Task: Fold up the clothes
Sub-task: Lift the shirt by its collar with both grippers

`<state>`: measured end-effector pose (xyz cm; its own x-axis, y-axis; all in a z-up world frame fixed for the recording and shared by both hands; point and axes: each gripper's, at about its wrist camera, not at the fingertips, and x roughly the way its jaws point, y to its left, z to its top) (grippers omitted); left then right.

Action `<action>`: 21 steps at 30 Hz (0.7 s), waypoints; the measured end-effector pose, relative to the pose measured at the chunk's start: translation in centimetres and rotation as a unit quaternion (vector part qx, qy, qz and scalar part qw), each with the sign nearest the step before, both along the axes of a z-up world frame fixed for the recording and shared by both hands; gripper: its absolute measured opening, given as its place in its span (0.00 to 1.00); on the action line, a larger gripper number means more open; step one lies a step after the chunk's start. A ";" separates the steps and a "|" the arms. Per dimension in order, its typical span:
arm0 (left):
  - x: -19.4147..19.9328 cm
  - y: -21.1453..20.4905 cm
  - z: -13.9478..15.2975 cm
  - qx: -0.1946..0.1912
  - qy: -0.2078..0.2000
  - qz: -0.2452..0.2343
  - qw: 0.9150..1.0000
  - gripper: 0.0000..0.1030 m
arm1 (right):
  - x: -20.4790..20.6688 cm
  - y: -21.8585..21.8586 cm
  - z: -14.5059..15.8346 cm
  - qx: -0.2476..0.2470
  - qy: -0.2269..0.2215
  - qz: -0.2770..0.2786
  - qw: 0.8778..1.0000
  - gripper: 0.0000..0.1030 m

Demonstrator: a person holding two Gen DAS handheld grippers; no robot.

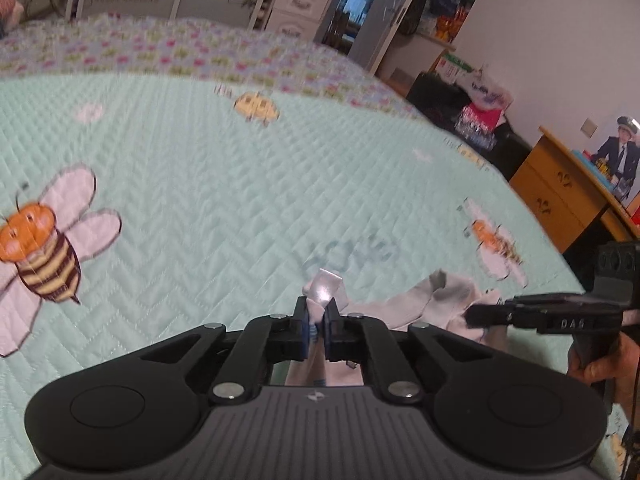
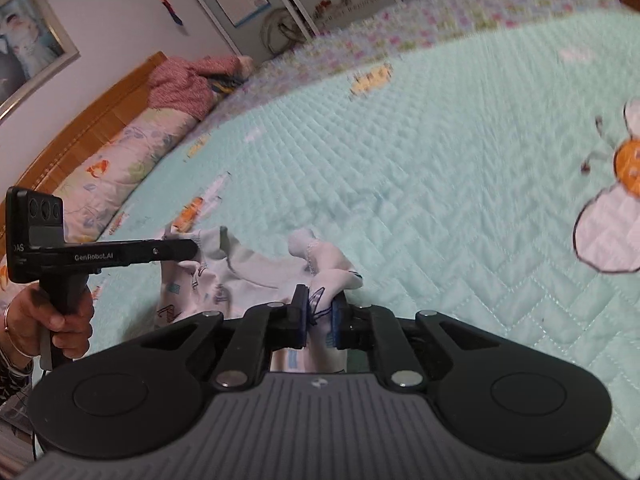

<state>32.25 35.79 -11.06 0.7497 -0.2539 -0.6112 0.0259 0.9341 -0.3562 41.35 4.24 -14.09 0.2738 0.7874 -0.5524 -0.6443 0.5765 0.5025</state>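
A small white garment with blue print (image 2: pixel 248 276) hangs lifted off the mint quilted bed cover (image 2: pixel 440 168), stretched between both grippers. In the right wrist view my right gripper (image 2: pixel 320 300) is shut on one bunched edge of it. My left gripper (image 2: pixel 194 248) comes in from the left and pinches the other edge. Seen from the left wrist, the left gripper (image 1: pixel 316 306) is shut on a fold of the white garment (image 1: pixel 416 304), and the right gripper (image 1: pixel 470 316) clamps the cloth from the right. The lower part of the garment is hidden behind the gripper bodies.
The bed cover (image 1: pixel 200 184) carries bee prints, with a floral quilt (image 1: pixel 180 48) behind it. A wooden nightstand (image 1: pixel 560 196) stands off the bed's right edge. A wooden headboard (image 2: pixel 92 128), a pink bundle (image 2: pixel 188 84) and a floral pillow (image 2: pixel 132 156) lie at the left.
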 end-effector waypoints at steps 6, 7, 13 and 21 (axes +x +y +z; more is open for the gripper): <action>-4.0 -0.8 3.7 -0.020 -0.034 -0.012 0.999 0.06 | -3.6 -1.8 3.9 0.034 -0.026 0.018 0.999 0.11; -5.0 -1.0 4.2 -0.023 -0.039 -0.016 0.999 0.06 | -4.5 -2.3 4.5 0.039 -0.029 0.022 0.999 0.11; -12.9 -1.9 7.4 -0.045 -0.066 -0.040 0.996 0.06 | -11.7 -5.9 8.4 0.063 -0.045 0.042 0.996 0.11; -27.2 -4.8 7.6 -0.029 -0.076 -0.143 0.986 0.06 | -25.3 -11.2 9.5 0.024 -0.080 0.105 0.991 0.11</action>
